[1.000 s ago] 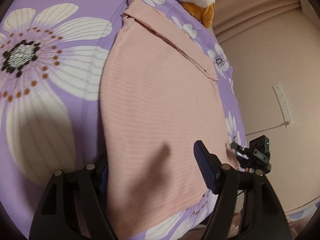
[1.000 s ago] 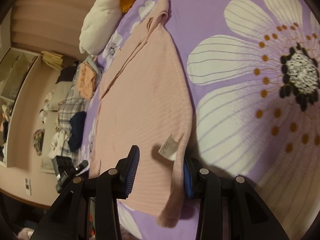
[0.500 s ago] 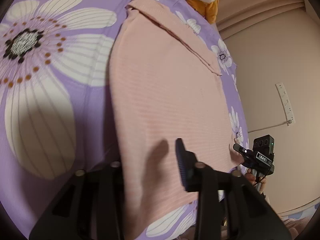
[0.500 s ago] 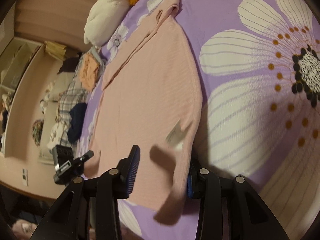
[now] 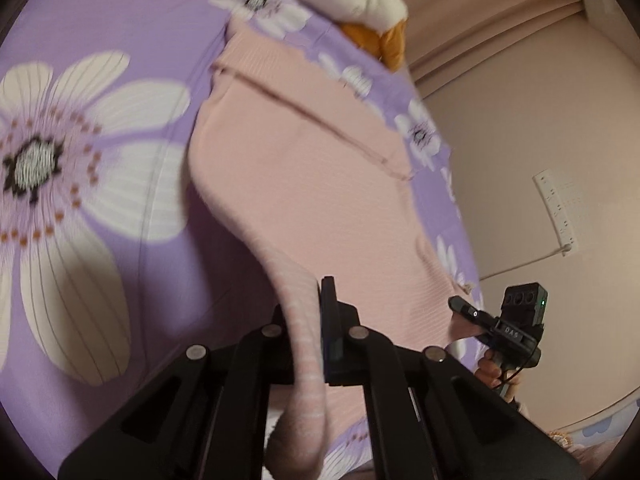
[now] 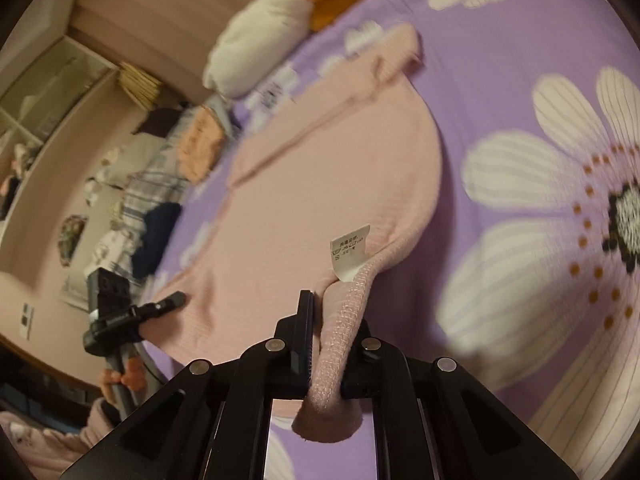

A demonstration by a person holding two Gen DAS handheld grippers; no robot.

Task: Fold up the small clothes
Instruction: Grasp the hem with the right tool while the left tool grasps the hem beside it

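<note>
On the bed (image 5: pixel 120 20), over its purple flowered sheet, the pink knit top (image 5: pixel 304 184) lay flat with only its near hem raised. You held that hem at both corners: your left tongs (image 5: pixel 306 320) were pressed together on the left corner, your right tongs (image 6: pixel 332 320) pinched the right corner just below the white care label (image 6: pixel 350 254). The paired hold appeared deliberate (a matched grip keeps the hem straight and taut when it is carried over). The garment's long axis ran away from you, hem nearest, collar end pointing toward the white pillow (image 6: pixel 260 52) at the bed's far side. In my judgement the hem was being readied to fold toward the collar. Both views showed blur.
</note>
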